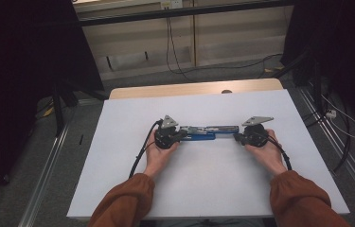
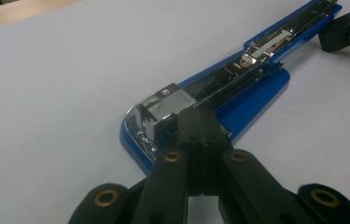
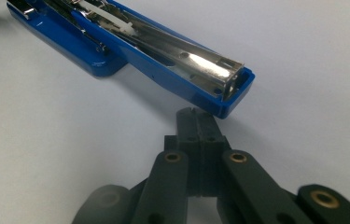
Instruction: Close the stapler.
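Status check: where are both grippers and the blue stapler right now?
Left gripper shut, tips on stapler base end. Right gripper shut, at the opened-out far end. Stapler swung flat open on white table. Nothing in the way.

White sheet (image 1: 213, 184) covers most of a wooden tabletop (image 1: 194, 88); bare wood strip at far edge. Grey floor (image 1: 241, 71) beyond, black cables (image 1: 173, 52) trailing across it. Dark stands, possibly tripods (image 1: 61, 101), flank table.

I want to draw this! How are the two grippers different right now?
The left gripper presses against the stapler's metal head over the blue base; the right gripper sits at the opened arm's far tip, maybe just touching. The left faces right, the right faces left. Both are black and shut.
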The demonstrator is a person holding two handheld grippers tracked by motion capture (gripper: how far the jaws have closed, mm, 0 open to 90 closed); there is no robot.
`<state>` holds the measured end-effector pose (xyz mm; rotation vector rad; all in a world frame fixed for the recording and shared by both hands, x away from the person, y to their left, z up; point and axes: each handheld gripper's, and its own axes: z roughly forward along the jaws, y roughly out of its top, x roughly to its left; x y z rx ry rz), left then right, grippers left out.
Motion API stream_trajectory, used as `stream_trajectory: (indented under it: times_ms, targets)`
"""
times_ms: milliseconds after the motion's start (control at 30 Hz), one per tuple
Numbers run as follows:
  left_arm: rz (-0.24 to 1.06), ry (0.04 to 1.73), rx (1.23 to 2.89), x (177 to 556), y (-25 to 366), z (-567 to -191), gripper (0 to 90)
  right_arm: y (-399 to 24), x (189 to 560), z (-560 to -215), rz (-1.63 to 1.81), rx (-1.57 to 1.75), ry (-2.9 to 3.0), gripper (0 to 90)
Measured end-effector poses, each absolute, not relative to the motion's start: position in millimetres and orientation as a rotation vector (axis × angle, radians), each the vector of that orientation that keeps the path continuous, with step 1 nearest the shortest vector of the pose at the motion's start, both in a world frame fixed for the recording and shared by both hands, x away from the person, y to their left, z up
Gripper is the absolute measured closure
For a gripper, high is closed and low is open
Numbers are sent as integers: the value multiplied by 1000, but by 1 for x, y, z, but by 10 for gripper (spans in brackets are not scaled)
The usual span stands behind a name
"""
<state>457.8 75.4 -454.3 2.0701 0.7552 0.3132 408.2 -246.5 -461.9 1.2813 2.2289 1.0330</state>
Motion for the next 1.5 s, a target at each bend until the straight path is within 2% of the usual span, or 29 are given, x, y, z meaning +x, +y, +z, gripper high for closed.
stream_trajectory:
  times_ms: [1500]
  targets:
    - [316,757,2069,455,74,-455,900,-245,407,-458,1110,1254,2136,900]
